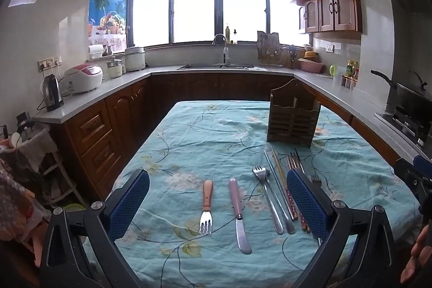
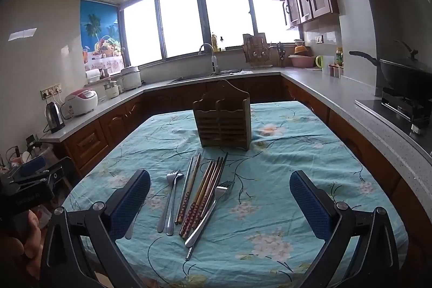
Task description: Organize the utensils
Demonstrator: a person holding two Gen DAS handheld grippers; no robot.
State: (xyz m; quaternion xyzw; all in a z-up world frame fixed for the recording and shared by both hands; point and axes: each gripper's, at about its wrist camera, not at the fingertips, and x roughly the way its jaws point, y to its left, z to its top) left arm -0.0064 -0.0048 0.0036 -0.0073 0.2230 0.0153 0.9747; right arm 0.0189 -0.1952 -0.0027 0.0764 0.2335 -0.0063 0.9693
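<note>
Between left tongs (image 1: 217, 200): fork (image 1: 206, 207), knife (image 1: 239, 217) flat on surface (image 1: 189, 126). Between right tongs (image 2: 220, 197): chopsticks (image 2: 205, 193). Both tongs spread wide, empty. Holder (image 2: 222, 123) beyond. Light, stiff, slippery; pinch handles mid-length.

A turquoise floral tablecloth (image 1: 216, 126), a brown wooden holder (image 2: 222, 123), a pink-handled knife (image 1: 239, 212) and blue-padded fingers (image 1: 129, 203).

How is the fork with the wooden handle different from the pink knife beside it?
The wooden-handled fork ends in tines; the pink-handled knife ends in a smooth rounded blade. The fork's handle is orange-brown, the knife's pink. The knife looks longer than the fork. Both lie flat on the tablecloth, handles pointing away.
</note>
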